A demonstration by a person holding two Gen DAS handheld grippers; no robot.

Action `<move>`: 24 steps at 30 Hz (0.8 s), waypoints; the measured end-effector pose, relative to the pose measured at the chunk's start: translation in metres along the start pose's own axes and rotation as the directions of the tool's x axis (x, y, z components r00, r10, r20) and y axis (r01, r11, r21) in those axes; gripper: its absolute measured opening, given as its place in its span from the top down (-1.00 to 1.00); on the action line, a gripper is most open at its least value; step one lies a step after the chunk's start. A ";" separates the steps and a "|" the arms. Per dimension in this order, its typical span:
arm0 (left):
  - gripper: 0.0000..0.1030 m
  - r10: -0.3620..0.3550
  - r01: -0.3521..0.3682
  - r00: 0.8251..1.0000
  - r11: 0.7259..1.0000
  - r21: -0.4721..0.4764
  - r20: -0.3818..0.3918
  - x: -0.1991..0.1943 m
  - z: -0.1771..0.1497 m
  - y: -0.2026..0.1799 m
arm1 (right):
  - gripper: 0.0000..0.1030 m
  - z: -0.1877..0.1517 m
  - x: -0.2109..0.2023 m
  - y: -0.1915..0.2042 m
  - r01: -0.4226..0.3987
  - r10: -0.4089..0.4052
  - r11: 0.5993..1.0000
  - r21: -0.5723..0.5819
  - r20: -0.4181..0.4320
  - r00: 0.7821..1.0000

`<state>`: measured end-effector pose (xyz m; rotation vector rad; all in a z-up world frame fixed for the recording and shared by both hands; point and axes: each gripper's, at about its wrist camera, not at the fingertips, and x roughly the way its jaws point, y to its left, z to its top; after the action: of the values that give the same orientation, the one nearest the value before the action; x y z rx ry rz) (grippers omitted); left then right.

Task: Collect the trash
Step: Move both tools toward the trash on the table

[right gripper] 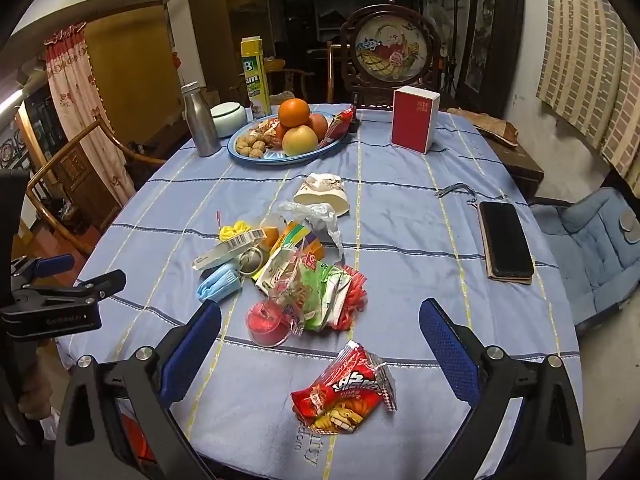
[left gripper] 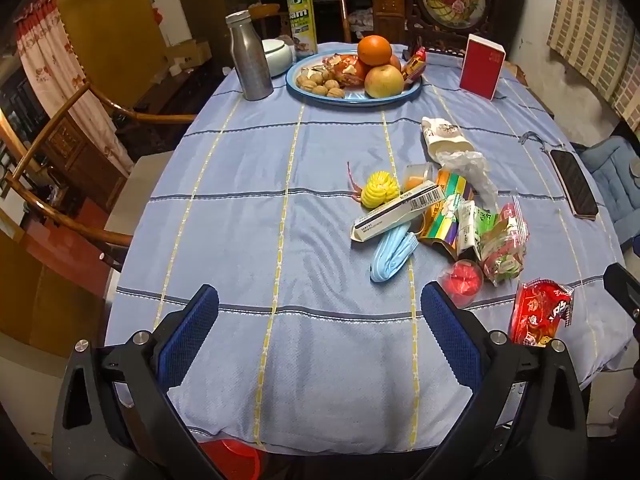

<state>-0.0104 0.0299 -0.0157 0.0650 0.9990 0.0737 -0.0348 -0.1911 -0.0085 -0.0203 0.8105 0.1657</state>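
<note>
A heap of trash lies on the blue striped tablecloth (left gripper: pixel 240 240): a blue face mask (left gripper: pixel 394 256) (right gripper: pixel 220 284), a white barcode box (left gripper: pixel 400 210) (right gripper: pixel 228 252), a red jelly cup (left gripper: pixel 462 280) (right gripper: pixel 266 324), green and red wrappers (left gripper: pixel 500 244) (right gripper: pixel 320 292), clear plastic (left gripper: pixel 468 168) and a crushed paper cup (left gripper: pixel 444 136) (right gripper: pixel 322 194). A red snack wrapper (right gripper: pixel 344 392) (left gripper: pixel 540 312) lies apart, near the table's front edge. My left gripper (left gripper: pixel 320 300) hangs open over bare cloth, left of the heap. My right gripper (right gripper: pixel 320 312) is open above the snack wrapper, touching nothing.
A fruit plate (left gripper: pixel 356 100) (right gripper: pixel 240 156), a metal bottle (left gripper: pixel 248 60), a yellow can (left gripper: pixel 302 12) and a red box (left gripper: pixel 482 66) stand at the back. A phone (right gripper: pixel 506 240) lies at the right. Wooden chairs (left gripper: pixel 80 120) flank the left side. A red bin (left gripper: pixel 232 456) shows below the table's edge.
</note>
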 end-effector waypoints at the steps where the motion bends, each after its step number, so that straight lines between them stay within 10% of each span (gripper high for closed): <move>1: -0.88 -0.002 0.002 1.000 1.000 0.002 0.000 0.000 0.000 0.000 | -0.89 0.000 -0.001 0.000 0.002 -0.002 1.000 -0.001 0.000 1.000; 24: -0.88 -0.010 0.011 1.000 1.000 0.020 -0.023 0.001 -0.004 -0.014 | -0.89 -0.008 -0.004 -0.011 0.023 -0.022 1.000 0.020 -0.039 0.999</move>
<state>-0.0126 0.0161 -0.0201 0.0777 1.0228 0.0548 -0.0417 -0.2029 -0.0111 -0.0133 0.8507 0.1360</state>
